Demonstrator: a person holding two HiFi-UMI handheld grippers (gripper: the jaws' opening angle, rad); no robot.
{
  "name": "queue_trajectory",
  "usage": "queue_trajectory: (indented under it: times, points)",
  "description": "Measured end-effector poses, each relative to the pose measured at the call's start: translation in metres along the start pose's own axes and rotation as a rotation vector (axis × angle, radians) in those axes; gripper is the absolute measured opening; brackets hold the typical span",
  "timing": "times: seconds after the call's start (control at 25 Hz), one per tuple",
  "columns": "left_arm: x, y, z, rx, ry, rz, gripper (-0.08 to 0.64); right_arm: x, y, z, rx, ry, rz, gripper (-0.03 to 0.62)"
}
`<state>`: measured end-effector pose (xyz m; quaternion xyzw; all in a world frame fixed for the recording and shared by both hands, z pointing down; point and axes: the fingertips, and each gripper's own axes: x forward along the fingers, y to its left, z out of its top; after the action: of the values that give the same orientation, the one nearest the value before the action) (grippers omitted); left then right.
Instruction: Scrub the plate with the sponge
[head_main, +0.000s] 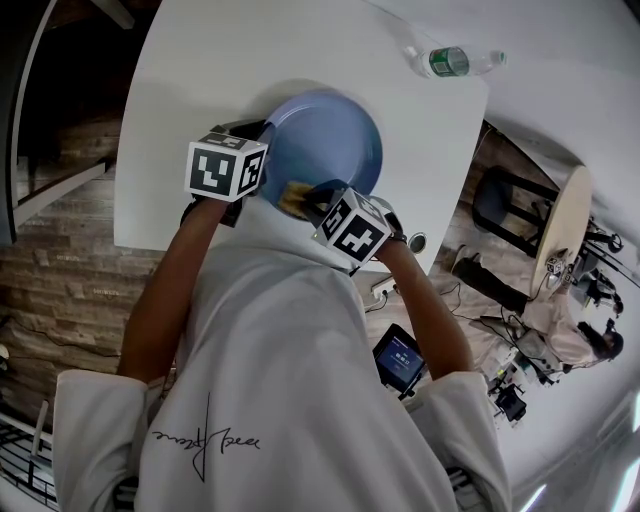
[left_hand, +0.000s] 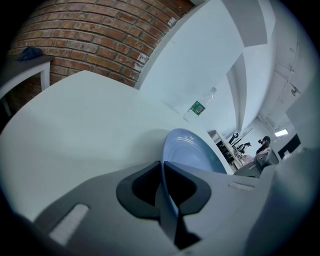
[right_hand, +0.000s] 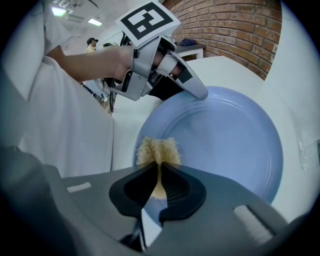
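Plate (head_main: 328, 140), round and pale blue, sits over the white desk (head_main: 220, 60) in front of the person, near the desk's front edge. The left gripper (head_main: 262, 138) is clamped on it: in the left gripper view the thin rim (left_hand: 165, 175) runs straight down between the two dark jaws, which press on it from both sides, and the dish spreads away beyond them. In the right gripper view the same gripper (right_hand: 199, 93) bites the far rim of the plate (right_hand: 225, 135), with the person's left hand (right_hand: 125, 62) wrapped around its handle under the marker cube (right_hand: 148, 19).

The right gripper (right_hand: 159, 172) has its jaws closed on a small tan sponge (right_hand: 158, 150). The fuzzy top of the sponge sticks out past the jaw tips and lies against the plate's inner surface near the rim closest to the person. From the head view the sponge (head_main: 292, 198) shows as a yellowish patch at the plate's lower edge, just beside the right gripper's marker cube (head_main: 352, 226).

A clear water bottle (head_main: 452, 62) with a green label lies on the desk's far corner, well apart from the plate. A brick wall (left_hand: 90, 35) stands behind the desk.
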<state>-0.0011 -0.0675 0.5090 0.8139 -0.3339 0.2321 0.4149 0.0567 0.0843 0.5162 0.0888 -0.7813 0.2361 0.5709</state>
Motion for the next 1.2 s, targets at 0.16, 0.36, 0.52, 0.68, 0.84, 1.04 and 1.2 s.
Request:
queue_trajectory:
  times: [0.16,0.36,0.52,0.68,0.84,1.04,1.2]
  points:
    - [0.000,0.000,0.001,-0.001,0.001,0.000,0.031,-0.002,-0.002,-0.005,0.007,0.006,0.003,0.031]
    - [0.001,-0.001,0.002,-0.001,0.003,-0.001,0.031,-0.005,-0.006,-0.011,0.023,0.010,0.000,0.031]
    - [0.000,-0.001,0.001,-0.003,0.004,-0.003,0.031,-0.007,-0.009,-0.017,0.037,0.015,-0.003,0.032]
    - [0.001,-0.001,-0.001,-0.008,0.008,-0.007,0.031,-0.010,-0.013,-0.019,0.057,-0.005,-0.010,0.032]
    - [0.000,0.000,-0.002,-0.008,0.008,-0.007,0.031,-0.011,-0.016,-0.028,0.080,0.011,-0.018,0.032]
    - [0.001,0.000,-0.002,-0.004,0.010,-0.006,0.031,-0.014,-0.021,-0.032,0.107,0.003,-0.029,0.032]
    - [0.001,-0.001,-0.002,-0.003,0.010,-0.007,0.031,-0.016,-0.023,-0.034,0.131,-0.005,-0.031,0.032]
